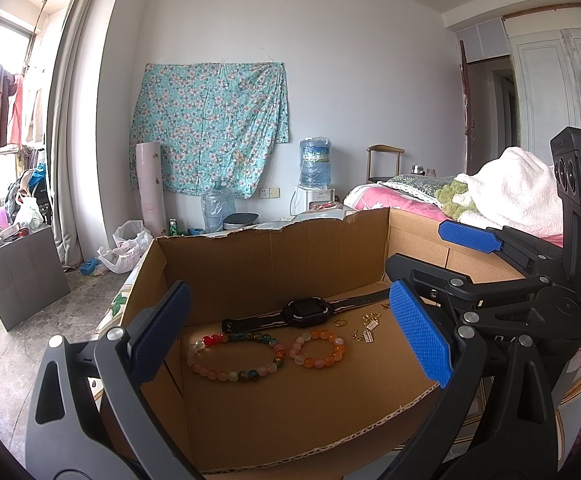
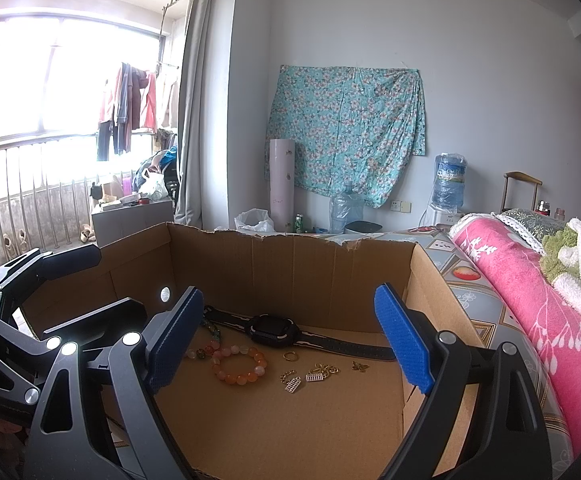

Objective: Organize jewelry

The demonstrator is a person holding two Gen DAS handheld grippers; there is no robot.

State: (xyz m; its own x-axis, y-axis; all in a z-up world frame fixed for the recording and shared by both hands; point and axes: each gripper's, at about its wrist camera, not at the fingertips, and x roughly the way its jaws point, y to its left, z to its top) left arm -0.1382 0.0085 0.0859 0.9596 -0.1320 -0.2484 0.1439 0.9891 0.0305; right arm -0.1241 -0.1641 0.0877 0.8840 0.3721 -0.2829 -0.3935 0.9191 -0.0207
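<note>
Both grippers, left (image 1: 290, 332) and right (image 2: 294, 340), hover with fingers spread wide and empty. Below, a cardboard box (image 1: 274, 256) holds a watch (image 1: 306, 312) and two beaded bracelets (image 1: 234, 354).

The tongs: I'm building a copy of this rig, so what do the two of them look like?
Both the left tongs and the right tongs have black plastic frames with silver rivets and triangular cut-outs. Each finger ends in a flat blue pad with a fine bumpy texture. A black camera block with a green light sits behind the right pair.

Brown cardboard box (image 1: 274, 272); black watch (image 1: 304, 312); orange-and-pale bead bracelet (image 1: 318, 349); multicoloured bead bracelet (image 1: 234, 356); gold charms (image 2: 314, 374); teal floral cloth (image 1: 210, 124); pink blanket (image 2: 522, 304) with white leaf pattern.
</note>
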